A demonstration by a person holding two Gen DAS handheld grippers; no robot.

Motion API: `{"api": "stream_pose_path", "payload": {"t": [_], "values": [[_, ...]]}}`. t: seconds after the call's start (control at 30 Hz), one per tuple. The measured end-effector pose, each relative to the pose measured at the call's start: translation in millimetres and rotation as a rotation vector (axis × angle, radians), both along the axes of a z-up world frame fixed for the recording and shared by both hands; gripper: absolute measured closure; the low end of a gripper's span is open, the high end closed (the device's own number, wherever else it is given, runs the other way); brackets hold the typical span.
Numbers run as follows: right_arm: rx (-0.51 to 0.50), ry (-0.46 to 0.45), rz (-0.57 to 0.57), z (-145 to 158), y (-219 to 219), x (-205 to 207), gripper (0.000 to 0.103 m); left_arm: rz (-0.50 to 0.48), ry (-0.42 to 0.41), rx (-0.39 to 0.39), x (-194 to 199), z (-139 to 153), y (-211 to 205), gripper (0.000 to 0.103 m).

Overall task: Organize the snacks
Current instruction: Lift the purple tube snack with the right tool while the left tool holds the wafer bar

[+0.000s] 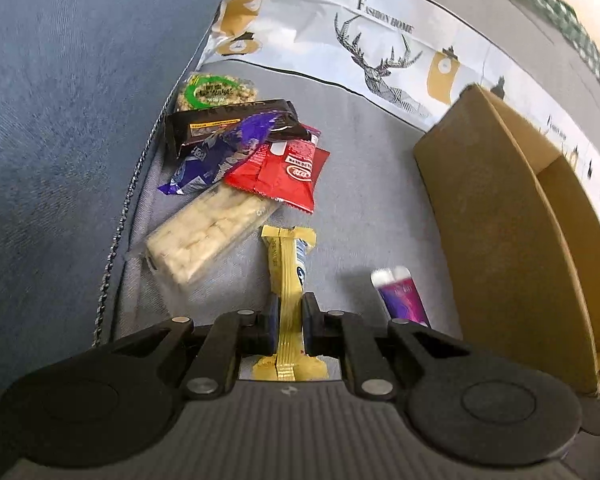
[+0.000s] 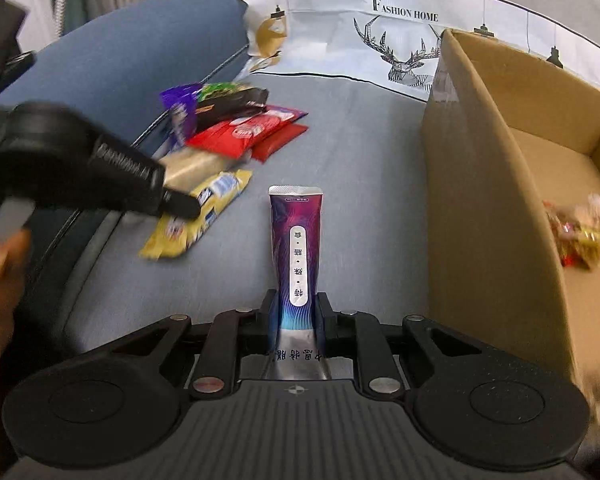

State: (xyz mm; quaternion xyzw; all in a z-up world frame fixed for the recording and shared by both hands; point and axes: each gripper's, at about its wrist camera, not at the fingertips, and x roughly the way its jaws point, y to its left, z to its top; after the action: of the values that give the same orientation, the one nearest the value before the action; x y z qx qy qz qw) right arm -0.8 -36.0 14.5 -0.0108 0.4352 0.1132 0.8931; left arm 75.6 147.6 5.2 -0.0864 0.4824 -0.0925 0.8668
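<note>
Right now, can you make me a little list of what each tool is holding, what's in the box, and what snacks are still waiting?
left tool: shut on a yellow foil snack bar
right tool: shut on a purple striped snack pouch
brown cardboard box: open, one clear bag of wrapped candies inside
pile on grey sheet: red packets, purple wrapper, dark brown bar, clear pack of pale squares, green-labelled pack
</note>
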Motion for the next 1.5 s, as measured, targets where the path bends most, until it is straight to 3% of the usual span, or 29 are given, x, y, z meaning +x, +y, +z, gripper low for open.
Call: {"api": "stream_pose_path", "payload": {"t": [0.13, 0.3, 0.5, 0.6, 0.73, 0.93, 1.1, 1.17, 1.23, 1.5], "values": [[-0.001, 0.009, 0.051, -10.5, -6.4, -19.7, 0.084, -0.04, 0.032, 0.038, -12.3, 0.8, -10.0, 0.09], [-0.028, -0.018, 0.081, -28.1, -4.2, -31.6, 0.082, -0.039, 0.104, -0.018, -22.0, -4.2, -9.8, 0.09], [0.037, 0.004, 0.102, -28.4, -8.5, -27.5, 0.065, -0.014, 0.142, -0.017, -20.1, -8.5, -8.3, 0.084], [0.068, 0.004, 0.087, -29.8, -13.9, -22.7, 0.063, -0.023, 0.154, -0.002, -17.2, -10.3, -11.8, 0.077], [0.062, -0.027, 0.111, -33.5, -15.1, -22.1, 0.062, -0.04, 0.164, 0.042, -14.2, -13.8, -21.0, 0.076], [0.044, -0.042, 0.131, -34.9, -10.9, -18.4, 0.062, -0.083, 0.174, 0.103, -9.7, -19.7, -36.0, 0.074], [0.013, -0.06, 0.129, -34.7, -9.6, -19.0, 0.078, -0.092, 0.169, 0.124, -10.4, -20.2, -39.8, 0.074], [0.018, -0.065, 0.107, -33.2, -12.4, -18.8, 0.08, -0.091, 0.164, 0.132, -11.4, -19.5, -40.3, 0.081], [0.01, -0.075, 0.086, -31.9, -14.2, -18.5, 0.081, -0.087, 0.155, 0.134, -12.6, -18.3, -40.2, 0.086], [-0.02, -0.071, 0.09, -34.8, -11.8, -22.6, 0.081, -0.096, 0.159, 0.123, -13.5, -17.5, -39.7, 0.086]]}}
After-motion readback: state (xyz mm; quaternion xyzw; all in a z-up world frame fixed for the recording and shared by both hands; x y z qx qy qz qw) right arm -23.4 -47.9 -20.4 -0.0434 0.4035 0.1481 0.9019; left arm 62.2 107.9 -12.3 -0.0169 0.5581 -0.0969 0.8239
